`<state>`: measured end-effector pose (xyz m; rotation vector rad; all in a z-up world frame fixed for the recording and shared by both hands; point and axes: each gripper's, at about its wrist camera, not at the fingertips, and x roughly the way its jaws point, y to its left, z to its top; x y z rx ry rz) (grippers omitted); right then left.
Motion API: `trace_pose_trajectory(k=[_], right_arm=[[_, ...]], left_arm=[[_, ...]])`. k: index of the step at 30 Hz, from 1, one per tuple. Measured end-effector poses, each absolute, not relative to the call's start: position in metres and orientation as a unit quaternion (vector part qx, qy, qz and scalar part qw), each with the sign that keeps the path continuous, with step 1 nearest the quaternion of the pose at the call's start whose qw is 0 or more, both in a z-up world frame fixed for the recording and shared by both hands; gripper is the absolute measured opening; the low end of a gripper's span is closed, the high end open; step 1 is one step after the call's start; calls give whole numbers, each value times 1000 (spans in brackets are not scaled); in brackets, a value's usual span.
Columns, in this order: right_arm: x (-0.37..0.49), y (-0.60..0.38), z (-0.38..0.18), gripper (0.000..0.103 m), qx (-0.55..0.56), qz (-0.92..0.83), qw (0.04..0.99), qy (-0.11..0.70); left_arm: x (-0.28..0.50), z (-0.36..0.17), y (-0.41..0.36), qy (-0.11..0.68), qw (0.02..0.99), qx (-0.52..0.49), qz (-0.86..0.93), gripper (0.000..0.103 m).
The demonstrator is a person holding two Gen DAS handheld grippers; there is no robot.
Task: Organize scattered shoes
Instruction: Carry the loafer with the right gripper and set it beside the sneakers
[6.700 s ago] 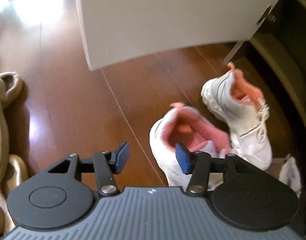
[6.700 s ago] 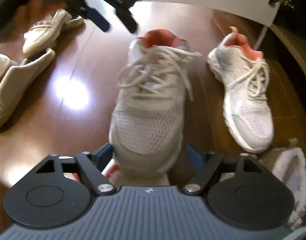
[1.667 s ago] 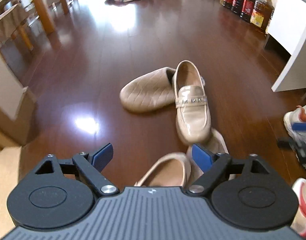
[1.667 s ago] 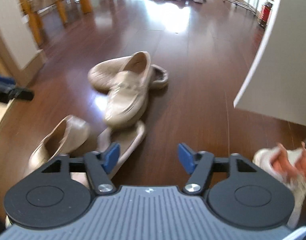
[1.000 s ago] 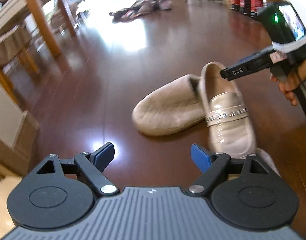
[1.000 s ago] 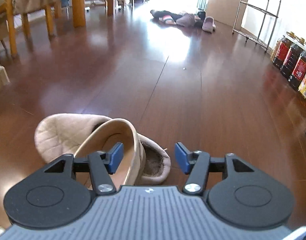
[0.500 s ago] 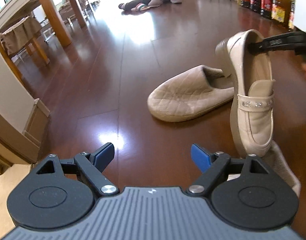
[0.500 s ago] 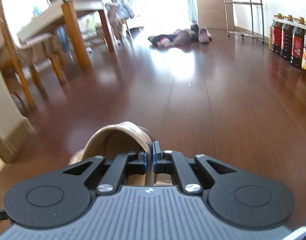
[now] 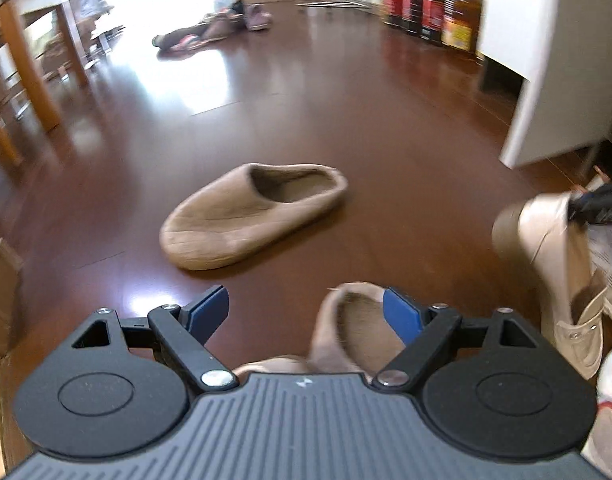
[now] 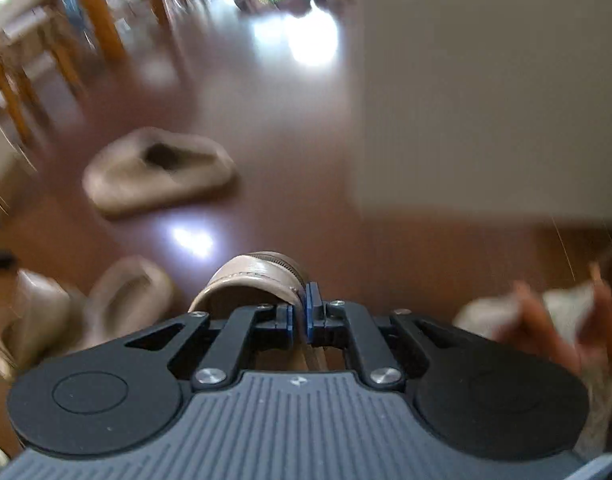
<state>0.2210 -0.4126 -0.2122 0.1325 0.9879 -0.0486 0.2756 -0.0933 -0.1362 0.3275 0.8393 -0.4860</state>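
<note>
The right gripper (image 10: 300, 316) has its fingers squeezed tight on the back edge of a shiny tan loafer (image 10: 252, 280). The loafer hangs heel up, off the floor, and in the left view it is at the far right, next to a white and pink sneaker (image 9: 610, 392). So the step looks like carrying this shoe to sit beside the tidy ones. Next, I think, it needs to be set down flat and neat, then let go.

The left gripper (image 9: 306, 312) has its fingers wide apart and holds nothing. A soft tan slipper (image 9: 354, 328) lies on the floor right under it, between the fingers but not pinched.

A bit farther out, a second tan slipper (image 9: 254, 220) lies alone on the dark wood floor (image 9: 346, 120). It looks soft and fuzzy inside.

Far away there are bottles (image 9: 430, 16) and more shoes (image 9: 214, 32).
</note>
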Motion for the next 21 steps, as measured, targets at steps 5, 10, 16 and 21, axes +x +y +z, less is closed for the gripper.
trace_pose_trajectory(k=[5, 10, 16, 21], right_arm=[[208, -455, -254, 54, 125, -56, 861, 490], [150, -450, -235, 93, 98, -45, 875, 471], [122, -397, -284, 91, 17, -7, 862, 506], [121, -388, -302, 76, -4, -45, 868, 494]], left_arm=[[263, -146, -120, 421, 857, 159, -251, 86], [244, -158, -132, 447, 836, 160, -275, 86], [226, -162, -148, 460, 824, 155, -291, 86], [223, -161, -153, 457, 823, 161, -296, 86]])
